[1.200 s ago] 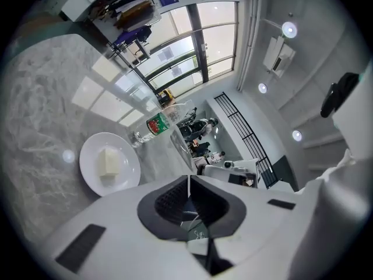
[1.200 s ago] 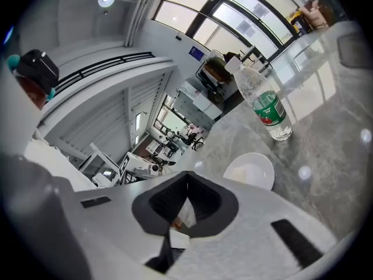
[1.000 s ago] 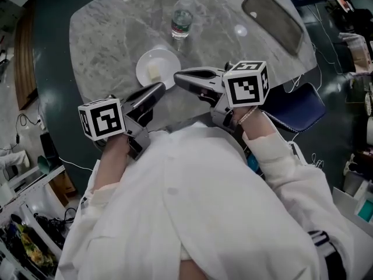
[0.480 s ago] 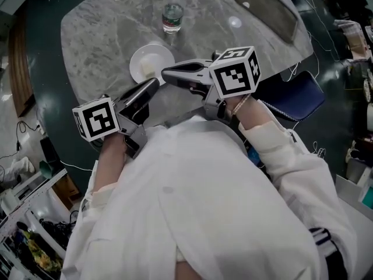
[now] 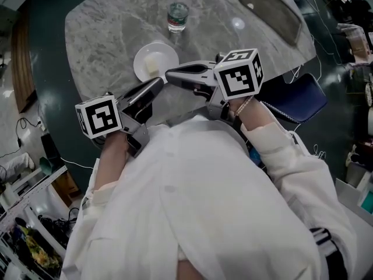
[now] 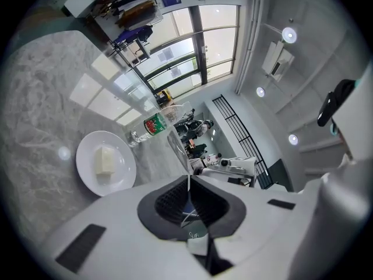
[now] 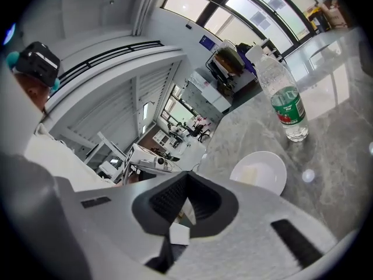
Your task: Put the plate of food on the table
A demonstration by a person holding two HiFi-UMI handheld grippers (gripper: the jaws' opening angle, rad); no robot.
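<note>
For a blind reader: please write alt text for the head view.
A white plate with a pale food block sits on a marble table, a water bottle behind it. The left gripper and right gripper, both shut, hover near it.

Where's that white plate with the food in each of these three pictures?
Head view: plate upper centre-left.
Left gripper view: plate left of centre.
Right gripper view: plate lower right.
Shared landmark: water bottle standing near the plate.
</note>
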